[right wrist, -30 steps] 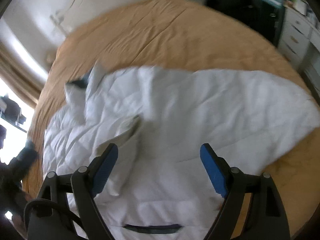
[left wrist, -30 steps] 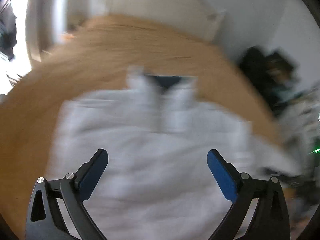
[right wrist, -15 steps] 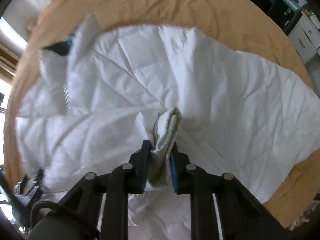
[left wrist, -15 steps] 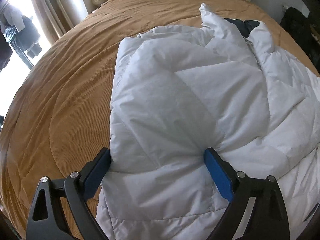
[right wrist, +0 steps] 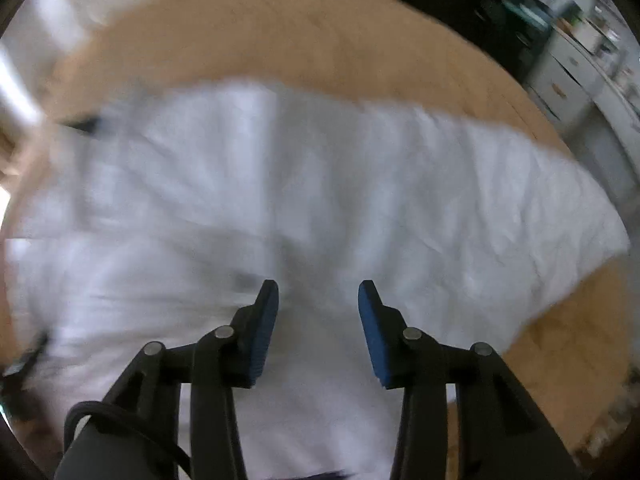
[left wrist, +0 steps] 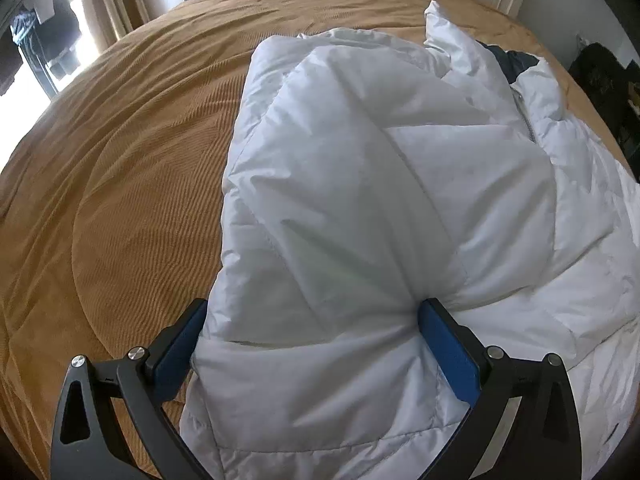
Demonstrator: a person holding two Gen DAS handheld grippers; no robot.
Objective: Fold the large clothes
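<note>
White puffer jacket [left wrist: 360,200] lies on tan bedspread [left wrist: 120,160], one sleeve folded across its front. Left gripper [left wrist: 312,344] straddles that sleeve wide, apparently pressing the fold flat. Right gripper [right wrist: 318,320] is parted, empty, above the jacket; view blurred.

Puffy quilted white jacket [left wrist: 360,208] — smooth matt cloth, tan bedspread [left wrist: 132,168] — ribbed fabric

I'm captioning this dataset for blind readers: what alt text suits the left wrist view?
A white puffer jacket lies on a tan bedspread, its sleeve folded across the body. The open left gripper straddles the sleeve, blue pads on either side. The jacket's dark-lined collar points toward the headboard.
</note>
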